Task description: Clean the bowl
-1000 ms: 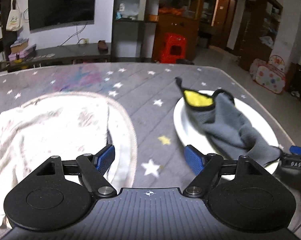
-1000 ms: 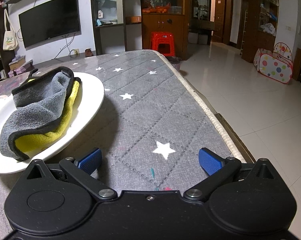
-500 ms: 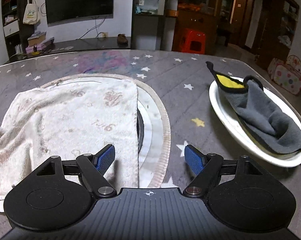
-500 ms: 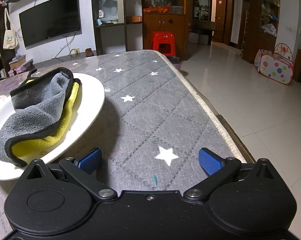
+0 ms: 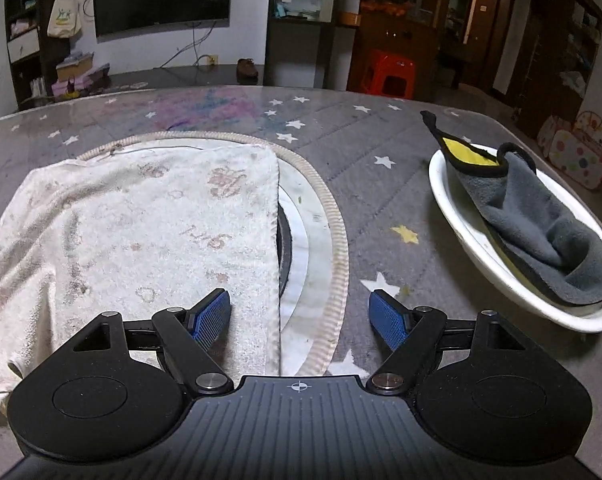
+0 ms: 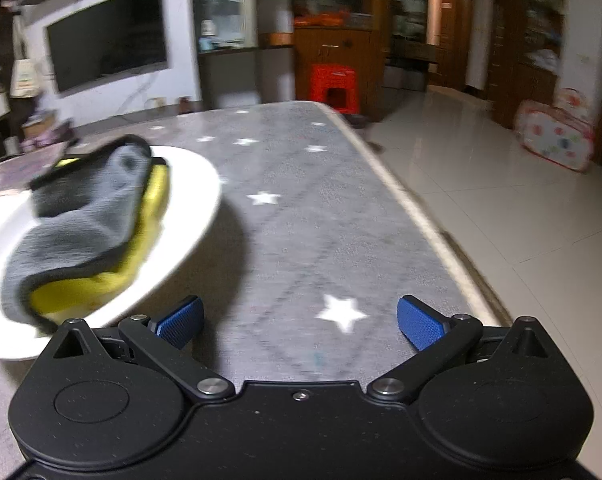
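Note:
A white bowl (image 5: 445, 196) stands on the grey star-patterned tablecloth at the right of the left wrist view, with a grey and yellow cloth (image 5: 541, 232) lying in it. My left gripper (image 5: 299, 314) is open and empty, low over the table to the left of the bowl. In the right wrist view the bowl (image 6: 197, 200) is at the left with the cloth (image 6: 89, 216) in it. My right gripper (image 6: 299, 322) is open and empty, to the right of the bowl, above the table near its right edge.
A cream towel (image 5: 141, 232) lies over a round turntable (image 5: 313, 240) under my left gripper. The table's right edge (image 6: 413, 208) drops to a tiled floor. A red stool (image 6: 335, 86), a TV and cabinets stand beyond the table.
My left gripper has swung left and back, so the bowl now sits further right. The right wrist view has blurred and tilted with motion. Both grippers have stayed open.

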